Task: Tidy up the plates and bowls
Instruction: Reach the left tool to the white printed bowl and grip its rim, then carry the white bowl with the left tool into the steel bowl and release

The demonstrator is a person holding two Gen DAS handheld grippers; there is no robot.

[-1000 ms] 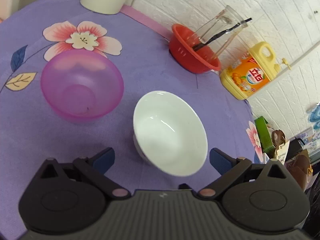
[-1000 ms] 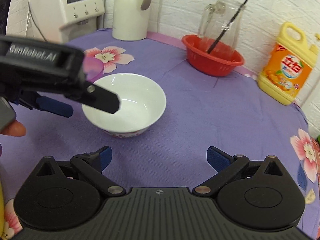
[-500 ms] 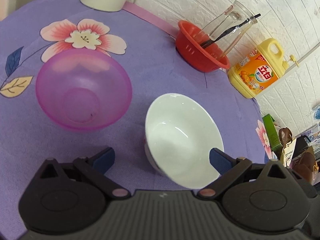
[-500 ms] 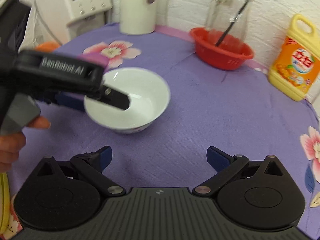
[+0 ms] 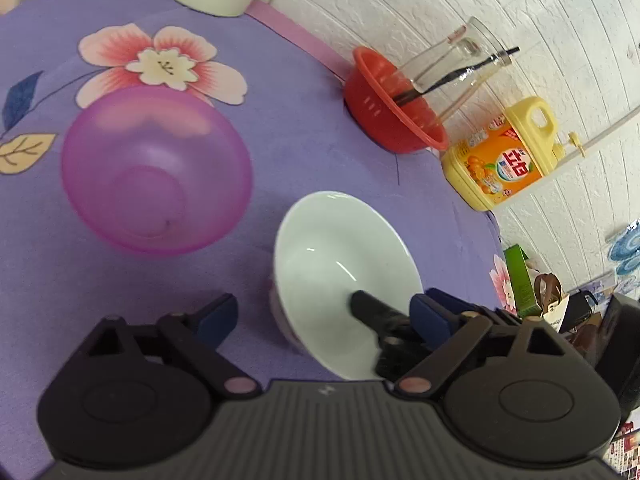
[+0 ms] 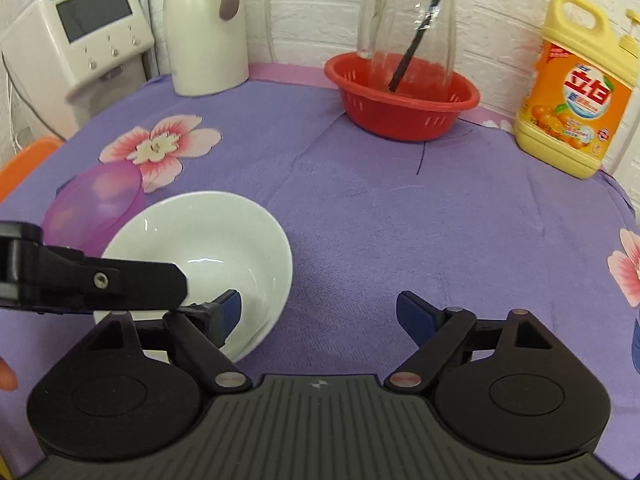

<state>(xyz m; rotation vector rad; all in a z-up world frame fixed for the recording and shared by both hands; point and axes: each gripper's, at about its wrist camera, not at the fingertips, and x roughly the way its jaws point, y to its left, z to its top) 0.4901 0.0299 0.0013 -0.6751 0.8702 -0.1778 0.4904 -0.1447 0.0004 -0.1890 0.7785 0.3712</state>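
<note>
Two bowls sit on our purple flowered tabletop: a white bowl near its front and a translucent pink bowl just beside it, on the side away from the wall. Our left tongs have just been closing and straddle the near rim of the white bowl, one blue pad outside the wall and one over the inside; we cannot tell whether the pads press on it yet. Our right tongs are spread wide and pinch nothing, with their left pad over the white bowl's near edge and their right pad above bare cloth. A red plastic basket holding a glass pitcher stands by the white brick wall, with a yellow detergent bottle well apart to one side and a white kettle to the other.
</note>
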